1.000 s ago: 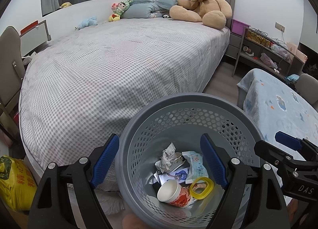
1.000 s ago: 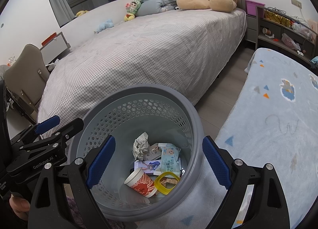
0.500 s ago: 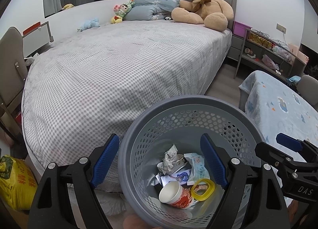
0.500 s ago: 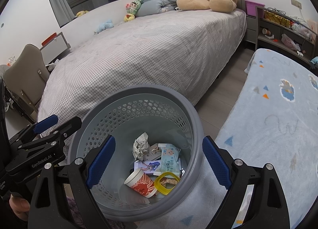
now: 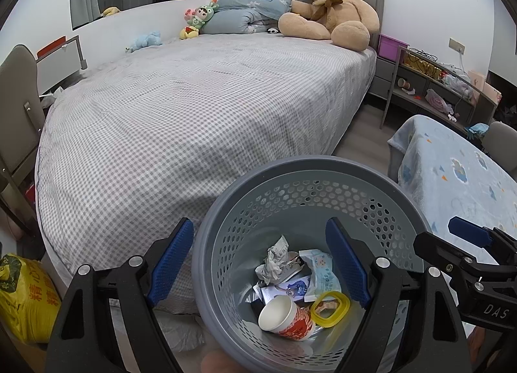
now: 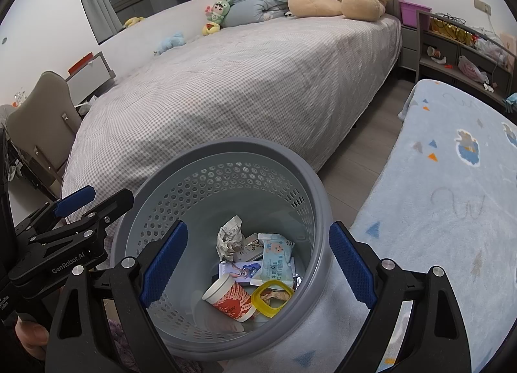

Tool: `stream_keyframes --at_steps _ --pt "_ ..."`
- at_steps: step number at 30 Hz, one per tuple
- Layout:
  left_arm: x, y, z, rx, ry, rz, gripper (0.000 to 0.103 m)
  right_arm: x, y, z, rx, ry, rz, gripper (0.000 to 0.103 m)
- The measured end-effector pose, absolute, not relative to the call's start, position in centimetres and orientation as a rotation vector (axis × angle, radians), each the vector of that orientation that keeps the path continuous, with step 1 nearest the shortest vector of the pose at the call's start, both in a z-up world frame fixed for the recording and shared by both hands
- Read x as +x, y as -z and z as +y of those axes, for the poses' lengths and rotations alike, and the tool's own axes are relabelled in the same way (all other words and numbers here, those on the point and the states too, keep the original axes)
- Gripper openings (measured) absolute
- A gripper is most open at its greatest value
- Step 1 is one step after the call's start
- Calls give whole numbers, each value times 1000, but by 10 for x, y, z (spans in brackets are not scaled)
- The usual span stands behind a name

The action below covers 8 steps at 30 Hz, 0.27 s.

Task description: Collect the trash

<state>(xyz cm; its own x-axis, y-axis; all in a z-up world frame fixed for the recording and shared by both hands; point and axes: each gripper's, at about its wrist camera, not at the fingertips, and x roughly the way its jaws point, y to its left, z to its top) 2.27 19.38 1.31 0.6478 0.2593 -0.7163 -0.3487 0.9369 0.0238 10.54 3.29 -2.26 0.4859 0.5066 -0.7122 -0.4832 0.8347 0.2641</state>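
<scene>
A grey perforated bin [image 5: 310,198] sits low in both wrist views, its rim close under the cameras, beside the foot of a bed [image 5: 200,108] with a grey checked cover and next to a bench draped in a pale blue blanket [image 6: 452,185]. The left gripper [image 5: 263,263] hovers over the bin with its jaws spread wide and holding nothing; one blue pad [image 5: 171,256] hangs outside the bin's left wall and the other lies over the bin's inside, so the near rim passes between them, and whether either pad touches the rim cannot be told. The right gripper [image 6: 258,263] is likewise released, jaws wide and empty; its left pad [image 6: 164,260] shows over the bin's interior and its right pad outside the right wall, above the blanket. Each gripper appears at the edge of the other's view, just beside the bin. The trash lies on the bin's floor: a crumpled paper wad [image 5: 274,260], a wet-wipe pack [image 6: 274,253], a cartoon-printed card [image 6: 240,271], a red and white paper cup [image 5: 286,316] on its side, and a yellow ring [image 5: 329,303] just beside the cup. A teddy bear [image 5: 332,7] sits at the head of the bed, and a yellow bag [image 5: 26,295] rests on the floor at the left.
</scene>
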Motion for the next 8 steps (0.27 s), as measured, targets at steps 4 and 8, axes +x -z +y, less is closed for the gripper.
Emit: stream_keyframes --at_steps 4,8 --pt "23 -13 194 -118 -348 796 80 105 23 33 30 -602 877 88" --pt "23 -13 194 -118 -349 796 80 105 23 33 29 -602 877 88"
